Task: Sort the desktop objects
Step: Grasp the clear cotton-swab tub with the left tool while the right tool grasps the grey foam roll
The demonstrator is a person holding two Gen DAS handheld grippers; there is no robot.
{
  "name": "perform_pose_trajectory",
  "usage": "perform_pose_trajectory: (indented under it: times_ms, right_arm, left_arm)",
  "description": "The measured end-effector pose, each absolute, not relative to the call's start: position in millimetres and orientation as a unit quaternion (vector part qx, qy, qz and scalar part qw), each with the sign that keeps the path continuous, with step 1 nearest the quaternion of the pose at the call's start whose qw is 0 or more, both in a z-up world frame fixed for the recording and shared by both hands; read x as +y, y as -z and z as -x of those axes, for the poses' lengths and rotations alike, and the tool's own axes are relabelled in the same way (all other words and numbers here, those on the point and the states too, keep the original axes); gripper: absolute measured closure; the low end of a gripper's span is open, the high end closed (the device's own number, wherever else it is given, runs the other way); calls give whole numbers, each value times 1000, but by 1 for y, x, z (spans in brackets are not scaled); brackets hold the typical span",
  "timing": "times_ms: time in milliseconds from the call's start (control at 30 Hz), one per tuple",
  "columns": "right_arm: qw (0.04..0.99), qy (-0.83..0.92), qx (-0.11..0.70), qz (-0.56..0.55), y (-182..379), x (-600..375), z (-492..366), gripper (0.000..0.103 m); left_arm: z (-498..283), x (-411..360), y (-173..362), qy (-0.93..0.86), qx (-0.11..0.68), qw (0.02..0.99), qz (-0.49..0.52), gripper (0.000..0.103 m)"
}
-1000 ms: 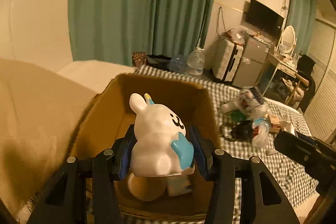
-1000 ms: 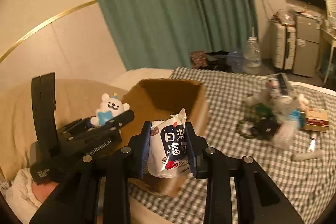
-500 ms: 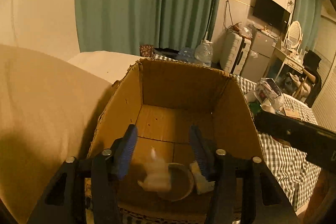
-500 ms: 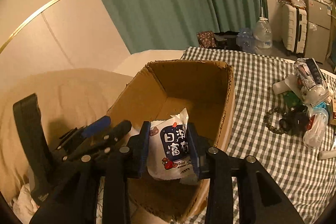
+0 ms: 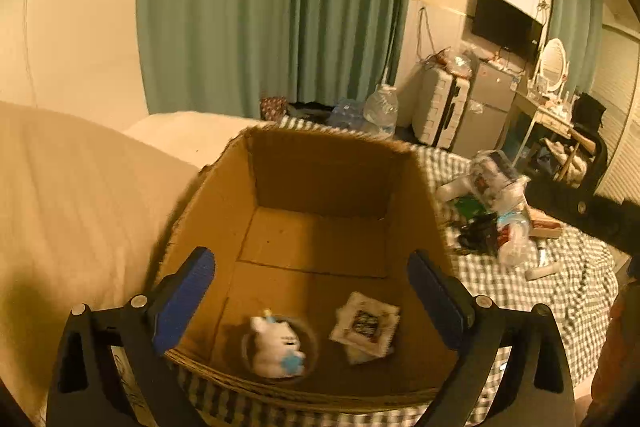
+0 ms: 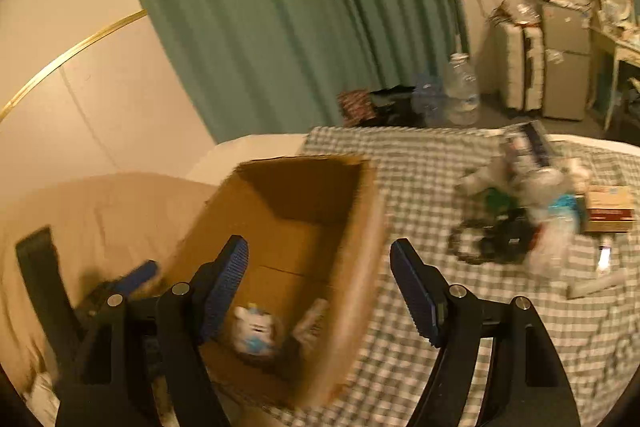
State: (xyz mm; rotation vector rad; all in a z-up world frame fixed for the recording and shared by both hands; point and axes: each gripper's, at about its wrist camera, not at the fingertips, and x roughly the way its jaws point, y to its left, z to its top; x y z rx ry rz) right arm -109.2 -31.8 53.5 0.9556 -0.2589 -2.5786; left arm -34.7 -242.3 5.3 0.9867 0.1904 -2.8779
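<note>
Left claw (image 5: 312,297) just spread wide, right claw (image 6: 320,291) likewise, both empty, glossy bunny figurine (image 5: 276,345), crinkly snack packet (image 5: 366,325) in cardboard box (image 5: 320,163).

box (image 5: 320,183): brown cardboard, plain inside & out
toy (image 5: 276,345): white figure w/ blue patch at front, small yellow bit on top
packet (image 5: 366,323): white w/ dark print in the middle – blurred, print can't be read
cloth (image 6: 432,163): green-and-white check pattern
curtain (image 5: 272,7): teal green, plain, vertical folds
blanket (image 5: 72,211): tan/beige, plain
left gripper (image 5: 312,301): black frame, blue ribbed pads
right gripper (image 6: 320,287): black frame, blue ribbed pads – same look
wall (image 6: 60,27): cream w/ thin gold strip
small carton (image 6: 610,209): tan w/ red band
</note>
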Motion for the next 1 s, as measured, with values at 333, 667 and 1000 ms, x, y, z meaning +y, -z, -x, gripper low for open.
perform_pose_trajectory:
  times_ms: [333, 667, 1000]
  right_arm:
    - [47, 942, -71, -325, -39, 99, 49, 23]
    - [-40, 922, -162, -349, 27, 188, 34, 23]
    - [-47, 912, -175, -369, 60, 214, 67, 23]
  left_arm:
    - [24, -137, -19, 949, 51, -15, -310, 0]
    - [25, -35, 31, 936, 35, -46, -346, 0]
    - [64, 1, 87, 919, 14, -45, -392, 0]
